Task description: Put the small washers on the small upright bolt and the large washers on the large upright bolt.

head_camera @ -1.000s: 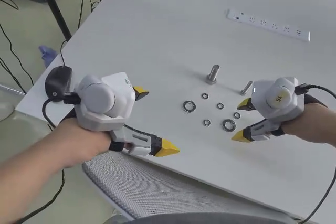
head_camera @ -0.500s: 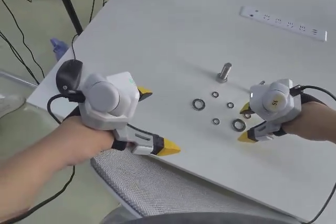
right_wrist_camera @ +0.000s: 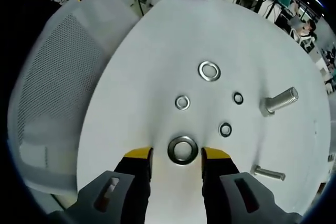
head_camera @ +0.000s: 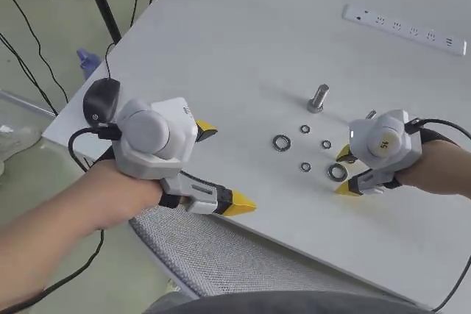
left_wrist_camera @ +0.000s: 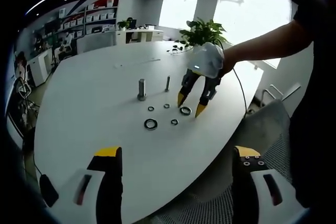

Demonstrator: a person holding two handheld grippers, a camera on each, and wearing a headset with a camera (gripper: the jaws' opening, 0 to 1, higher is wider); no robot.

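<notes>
Right gripper view, shiny metal washer (right_wrist_camera: 183,150) between fingers (right_wrist_camera: 139,159)

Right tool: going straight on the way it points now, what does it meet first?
The large washer, lying on the table just ahead, between the open jaws of the right tool. Depth is unclear: it may touch the table either side of the washer first.

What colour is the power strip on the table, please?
The power strip is white, clearest in the head view.
</notes>
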